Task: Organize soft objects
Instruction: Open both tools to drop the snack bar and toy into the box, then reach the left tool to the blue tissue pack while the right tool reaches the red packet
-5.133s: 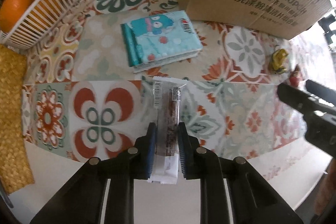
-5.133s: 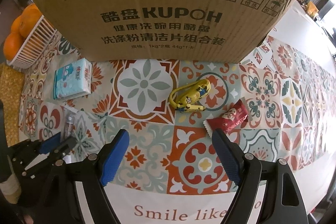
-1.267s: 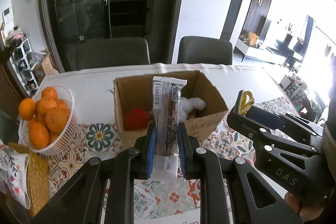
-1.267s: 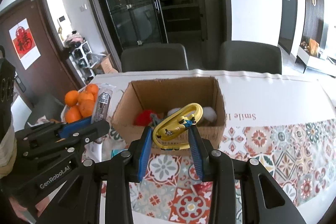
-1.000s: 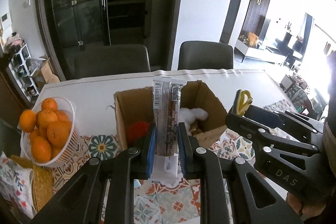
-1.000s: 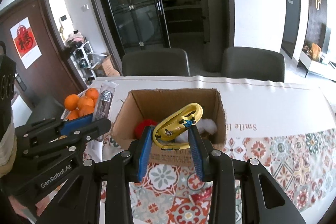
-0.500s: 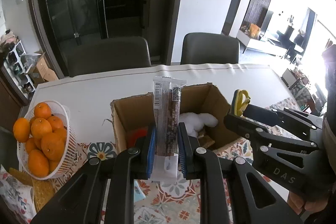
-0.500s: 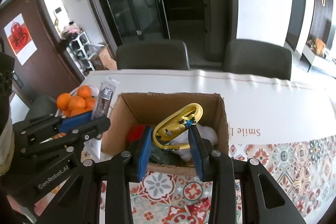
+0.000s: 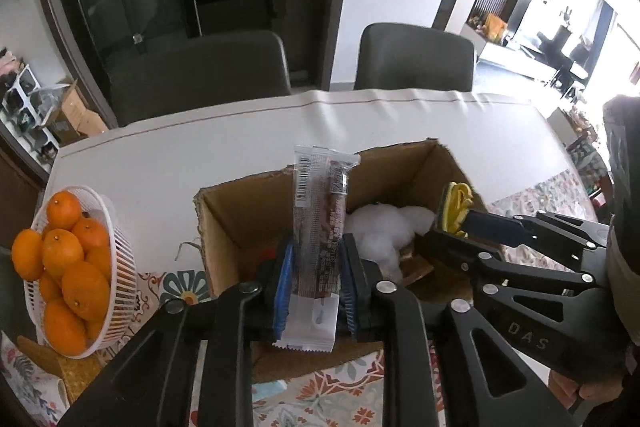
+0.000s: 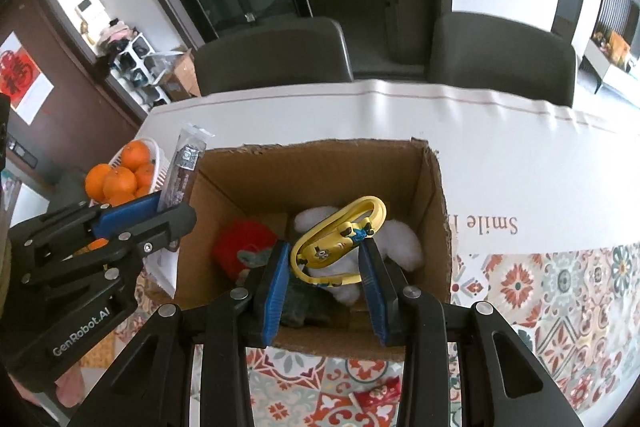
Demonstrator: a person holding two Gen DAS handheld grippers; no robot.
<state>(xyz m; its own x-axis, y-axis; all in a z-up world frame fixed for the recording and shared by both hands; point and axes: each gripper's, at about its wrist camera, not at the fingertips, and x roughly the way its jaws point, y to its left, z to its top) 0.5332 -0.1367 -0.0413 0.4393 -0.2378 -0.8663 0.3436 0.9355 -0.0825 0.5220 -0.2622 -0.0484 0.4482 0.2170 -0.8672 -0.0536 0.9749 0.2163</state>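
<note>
An open cardboard box (image 9: 224, 223) (image 10: 434, 211) stands on the table with a white plush toy (image 9: 380, 231) (image 10: 400, 243) and a red soft object (image 10: 240, 243) inside. My left gripper (image 9: 316, 267) is shut on a long clear snack packet (image 9: 320, 227) held upright over the box's near edge; that packet also shows in the right wrist view (image 10: 182, 167). My right gripper (image 10: 324, 267) is shut on a yellow minion toy (image 10: 340, 243) above the box's opening; the toy also shows in the left wrist view (image 9: 456, 207).
A white basket of oranges (image 9: 64, 267) (image 10: 120, 175) stands left of the box. A red packet (image 10: 376, 397) lies on the patterned tablecloth (image 10: 560, 291) in front of the box. Two grey chairs (image 10: 276, 47) stand beyond the table.
Both grippers have moved forward and tilted down, so the box now sits directly under the held packet and toy. Both stay shut on their objects.
</note>
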